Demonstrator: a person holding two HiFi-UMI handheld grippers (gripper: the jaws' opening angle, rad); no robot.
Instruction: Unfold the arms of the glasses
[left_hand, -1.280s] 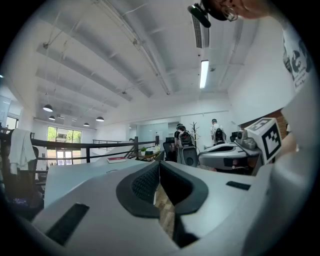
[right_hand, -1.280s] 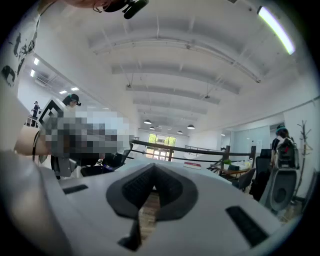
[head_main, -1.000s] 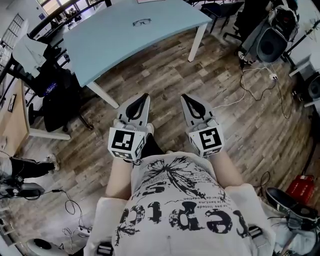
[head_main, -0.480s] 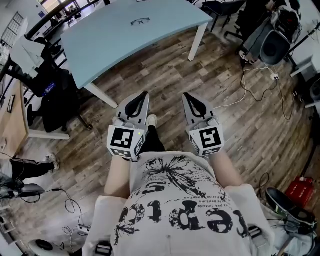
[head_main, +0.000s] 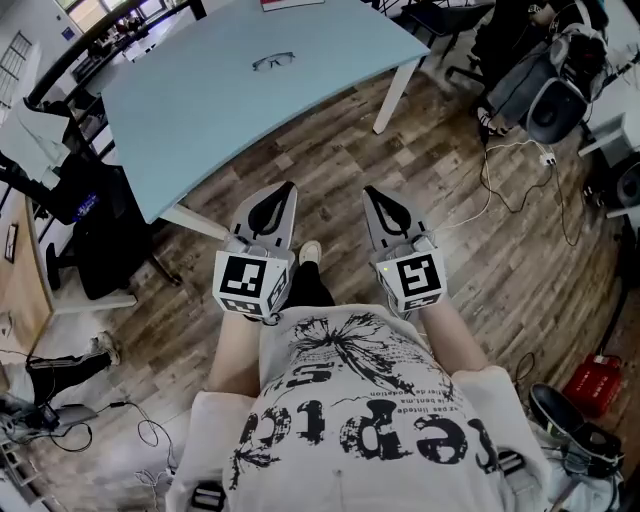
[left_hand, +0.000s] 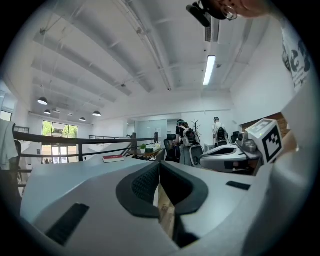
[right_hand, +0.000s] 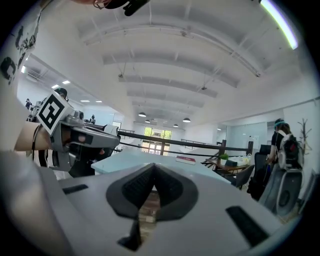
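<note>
A pair of dark-framed glasses (head_main: 273, 62) lies alone on the pale blue table (head_main: 200, 110), far ahead in the head view. My left gripper (head_main: 290, 187) and my right gripper (head_main: 366, 192) are held side by side in front of my body, over the wooden floor and short of the table's near edge. Both are shut with nothing between their jaws. The left gripper view shows its own jaws closed (left_hand: 159, 167), with the right gripper (left_hand: 235, 150) beside it. In the right gripper view the closed jaws (right_hand: 152, 170) point level toward the table (right_hand: 130, 160).
A white table leg (head_main: 392, 85) stands ahead on the right. Black office chairs (head_main: 90, 215) crowd the left side. Cables (head_main: 510, 170) run over the floor at right, near bags and a speaker (head_main: 555, 105). A red book (right_hand: 186, 160) lies on the table's far end.
The table and glasses have come nearer and lower in the head view as I walk forward. Both grippers stay shut and keep their places before my body.
</note>
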